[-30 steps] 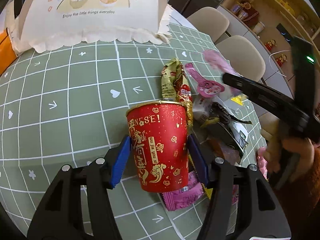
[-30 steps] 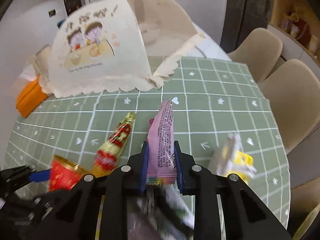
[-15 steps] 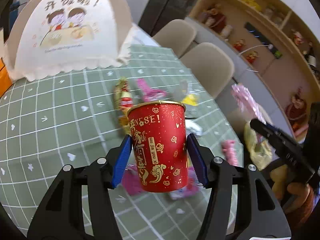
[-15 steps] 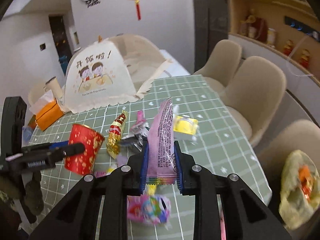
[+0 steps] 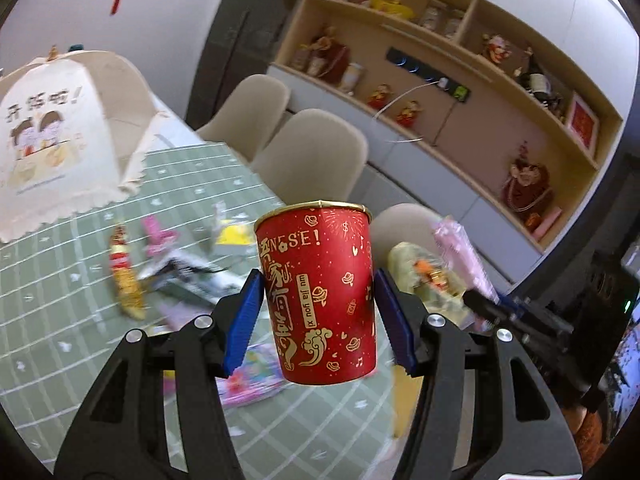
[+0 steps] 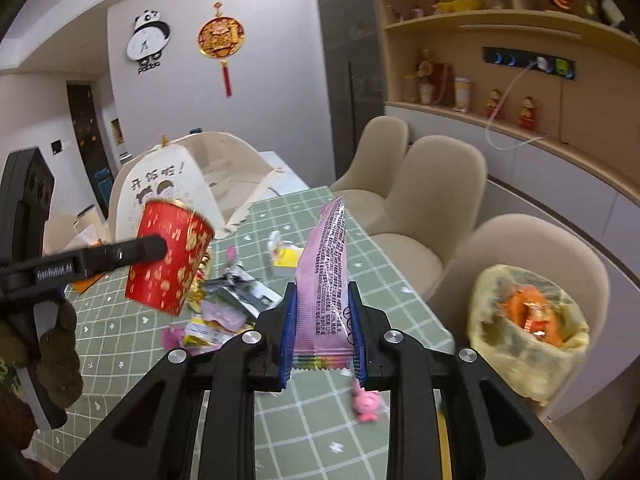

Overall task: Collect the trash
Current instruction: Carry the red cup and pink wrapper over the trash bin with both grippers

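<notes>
Left claw (image 5: 320, 312): blue pads clamp one red paper cup (image 5: 318, 292), upright, lifted clear above the desk (image 5: 60, 320).
Right claw (image 6: 322, 332): clenched on one pink wrapper (image 6: 322, 280), standing on end, held in the air.
Pose: both claws tilt downward.
Desk: scattered wrappers (image 6: 236, 292), one domed food cover (image 5: 52, 152).
Chairs: three beige; nearest carries one yellow trash bag (image 6: 528, 320).

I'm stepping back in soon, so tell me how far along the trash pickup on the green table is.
Partly done. The yellow trash bag beside the table already holds some wrappers. In hand: the left gripper grips the red paper cup, and the right gripper grips a pink wrapper, both lifted off the table. Left: the pile of loose wrappers on the green tablecloth.
</notes>
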{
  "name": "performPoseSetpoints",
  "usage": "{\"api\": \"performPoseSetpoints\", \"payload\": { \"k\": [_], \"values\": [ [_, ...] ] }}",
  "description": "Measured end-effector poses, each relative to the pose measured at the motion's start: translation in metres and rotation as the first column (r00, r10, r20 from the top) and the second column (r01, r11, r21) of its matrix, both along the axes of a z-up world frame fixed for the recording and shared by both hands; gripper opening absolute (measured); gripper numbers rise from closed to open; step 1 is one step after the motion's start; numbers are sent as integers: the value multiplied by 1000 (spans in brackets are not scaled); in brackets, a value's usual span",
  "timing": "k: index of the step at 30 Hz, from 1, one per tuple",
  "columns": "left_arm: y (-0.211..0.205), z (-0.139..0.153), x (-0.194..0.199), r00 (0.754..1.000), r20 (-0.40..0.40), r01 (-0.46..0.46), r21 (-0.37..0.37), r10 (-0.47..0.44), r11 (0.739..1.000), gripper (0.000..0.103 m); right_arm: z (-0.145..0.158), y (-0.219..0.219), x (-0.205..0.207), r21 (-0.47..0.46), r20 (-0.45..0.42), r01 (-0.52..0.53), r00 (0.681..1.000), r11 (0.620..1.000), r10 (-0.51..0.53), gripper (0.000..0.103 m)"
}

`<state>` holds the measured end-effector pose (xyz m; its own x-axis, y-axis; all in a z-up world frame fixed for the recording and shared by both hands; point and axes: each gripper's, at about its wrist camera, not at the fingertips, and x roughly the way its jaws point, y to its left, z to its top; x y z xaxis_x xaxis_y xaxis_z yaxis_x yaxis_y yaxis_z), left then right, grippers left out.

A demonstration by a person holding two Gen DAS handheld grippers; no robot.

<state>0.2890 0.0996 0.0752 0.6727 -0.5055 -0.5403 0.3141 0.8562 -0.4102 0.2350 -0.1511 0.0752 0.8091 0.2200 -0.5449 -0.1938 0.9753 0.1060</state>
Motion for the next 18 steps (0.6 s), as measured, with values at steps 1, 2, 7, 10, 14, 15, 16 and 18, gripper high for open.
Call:
{"api": "performPoseSetpoints", "payload": {
  "k": [1,2,7,10,14,15,16,18],
  "values": [
    [-14,3,2,1000,7,18,-16,-18,1000,54,1,-8,-3,-2,4,6,1000,1000,-6,23],
    [-26,6,3,999,15,30,-17,-30,999,54,1,-20,-6,-12,11,18,1000,1000,-18,23],
    [-94,10,17,993,20,113,4,-113,994,54,2,-72,-12,-16,29,85,996,996,-84,23],
    [-137,11,27,986,22,166,26,-167,986,54,1,-106,-16,-15,47,144,989,990,-143,23],
    [-183,7,40,973,21,230,48,-232,972,54,-2,-156,-20,12,54,223,973,975,-224,23],
    [-198,4,45,968,18,249,55,-251,967,54,-4,-173,-21,13,53,253,966,967,-253,23],
    [-211,1,51,964,14,264,57,-266,963,54,-5,-180,-22,13,50,266,963,964,-266,23],
    [-236,-7,62,955,-4,298,56,-298,953,54,-10,-205,-24,19,38,303,952,953,-304,23]
  ]
}}
